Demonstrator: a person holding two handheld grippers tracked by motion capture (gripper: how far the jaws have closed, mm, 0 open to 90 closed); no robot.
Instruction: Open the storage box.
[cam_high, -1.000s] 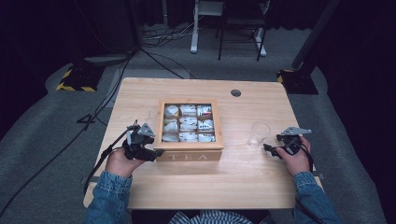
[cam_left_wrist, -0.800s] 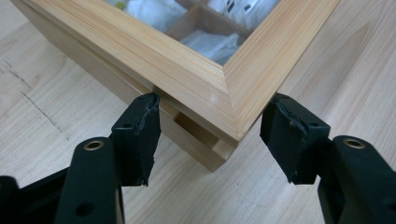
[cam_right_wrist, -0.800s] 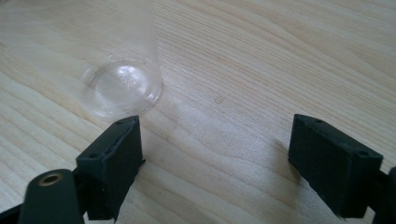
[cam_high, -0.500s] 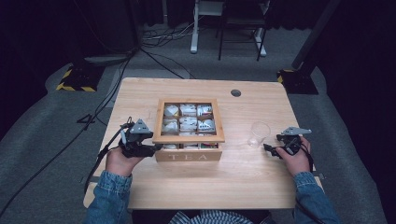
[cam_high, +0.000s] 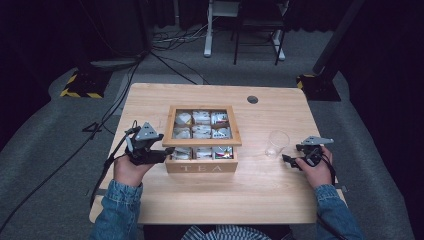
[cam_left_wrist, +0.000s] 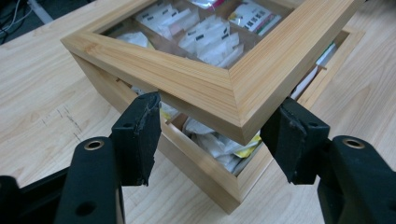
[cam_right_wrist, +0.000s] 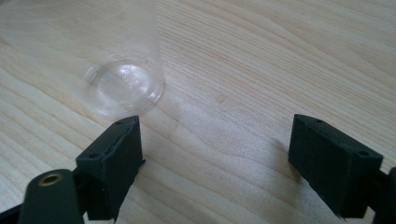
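left gripper (cam_left_wrist: 217, 135): fingers spread astride raised tea box lid (cam_left_wrist: 243, 84) corner, just widening | right gripper (cam_right_wrist: 215, 161): fingers released, clear cup (cam_right_wrist: 122, 88) at 11 o'clock

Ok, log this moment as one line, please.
stage: lid of tea box partly raised | left claw: open, astride lid corner | right claw: open, beside clear cup | table

A dark chair (cam_high: 257, 22) and floor cables (cam_high: 170, 47) lie beyond the wooden table (cam_high: 260, 195).
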